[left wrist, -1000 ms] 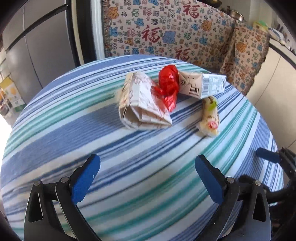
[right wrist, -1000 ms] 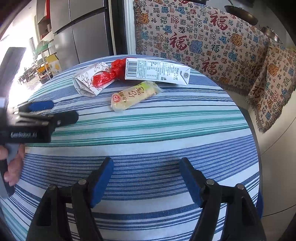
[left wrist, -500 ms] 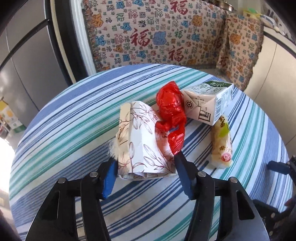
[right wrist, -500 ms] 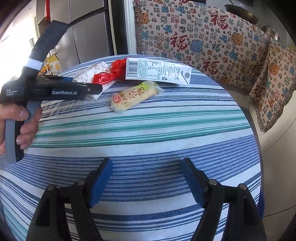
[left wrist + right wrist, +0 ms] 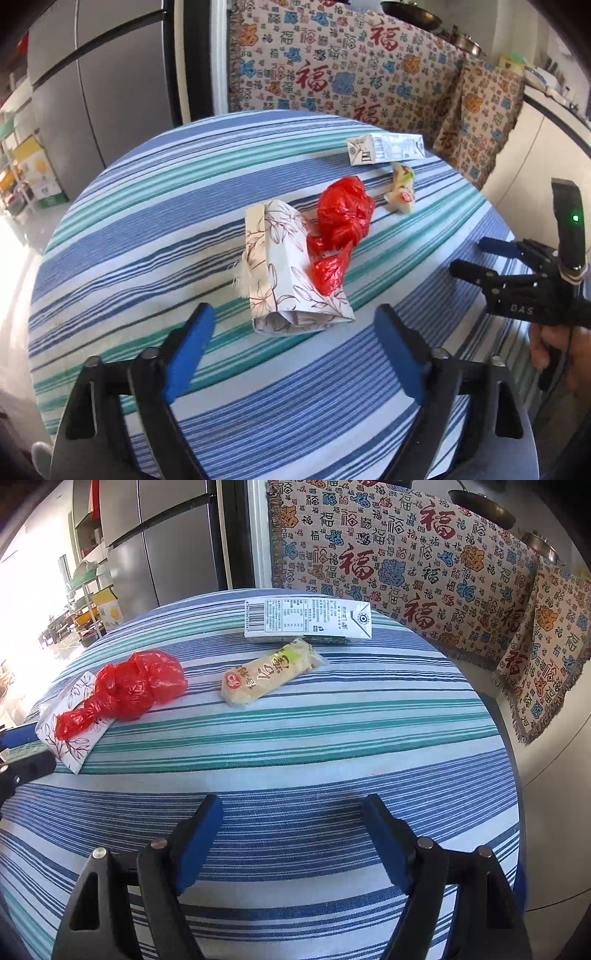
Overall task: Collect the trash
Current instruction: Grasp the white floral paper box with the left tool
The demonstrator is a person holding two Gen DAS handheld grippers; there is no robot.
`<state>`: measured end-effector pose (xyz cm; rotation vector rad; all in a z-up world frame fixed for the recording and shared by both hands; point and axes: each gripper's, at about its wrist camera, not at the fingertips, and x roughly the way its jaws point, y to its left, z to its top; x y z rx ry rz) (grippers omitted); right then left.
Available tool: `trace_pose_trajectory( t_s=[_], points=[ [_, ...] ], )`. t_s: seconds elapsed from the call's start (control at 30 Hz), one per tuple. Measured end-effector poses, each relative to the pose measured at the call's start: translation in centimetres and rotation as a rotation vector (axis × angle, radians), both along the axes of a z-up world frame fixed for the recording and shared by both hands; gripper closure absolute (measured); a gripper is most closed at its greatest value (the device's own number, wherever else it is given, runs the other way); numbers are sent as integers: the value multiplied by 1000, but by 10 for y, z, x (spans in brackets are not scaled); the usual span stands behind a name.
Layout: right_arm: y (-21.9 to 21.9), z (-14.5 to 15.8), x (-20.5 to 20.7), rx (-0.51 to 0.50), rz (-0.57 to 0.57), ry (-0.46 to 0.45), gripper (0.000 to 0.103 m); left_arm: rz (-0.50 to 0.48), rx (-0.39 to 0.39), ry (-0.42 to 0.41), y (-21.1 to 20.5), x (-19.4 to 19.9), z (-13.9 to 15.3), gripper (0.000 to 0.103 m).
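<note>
The left gripper [image 5: 291, 341] has its jaws wide, just short of the paper bag [image 5: 291, 273] on the striped desk [image 5: 147, 236]. A red plastic bag [image 5: 341, 225] lies against it; beyond, a snack wrapper [image 5: 266, 677] and carton [image 5: 308, 618]. The right gripper [image 5: 293, 834] is also wide, empty.

- The left gripper [image 5: 291, 343] has black plastic arms with triangular cut-outs, silver rivets at the joints and blue pads on its fingers [image 5: 186, 354].
- The right gripper [image 5: 291, 834] has the same black frame, rivets and blue pads.
- Seen from the left wrist, its black body bears pale lettering and a green light.
- The right hand [image 5: 554, 350] shows bare skin.
</note>
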<state>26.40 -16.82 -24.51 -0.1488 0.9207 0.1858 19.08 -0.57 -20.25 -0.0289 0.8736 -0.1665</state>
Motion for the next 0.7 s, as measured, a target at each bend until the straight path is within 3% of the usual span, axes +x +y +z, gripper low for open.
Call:
trace_pose_trajectory(
  t_s=[0.13,0.23,0.27,0.3,0.33,0.43,0.57,0.7],
  points=[
    [-1,0,0,0,0,0,23,-62,50,1,-15,13,-8,7],
    [-1,0,-1,0,1,0,23,-51,94,4,-22,26,-14,7],
    [-1,0,0,1,0,0,23,-42,104,-3,-23,29,-15,10],
    [-1,0,-1,0,1,0,23,-28,120,-8,-22,30,-17,30],
    [-1,0,-1,0,1,0,23,-15,134,-1,-21,32,-18,34],
    [-1,-1,-1,1,1,0,23,25,89,-2,-8,27,-13,35],
    [-1,-1,-1,1,0,-1,23,114,101,-43,15,9,-2,35],
    [8,2,-6,-36,-7,-20,23,151,106,-5,35,-3,-10,34]
  ],
)
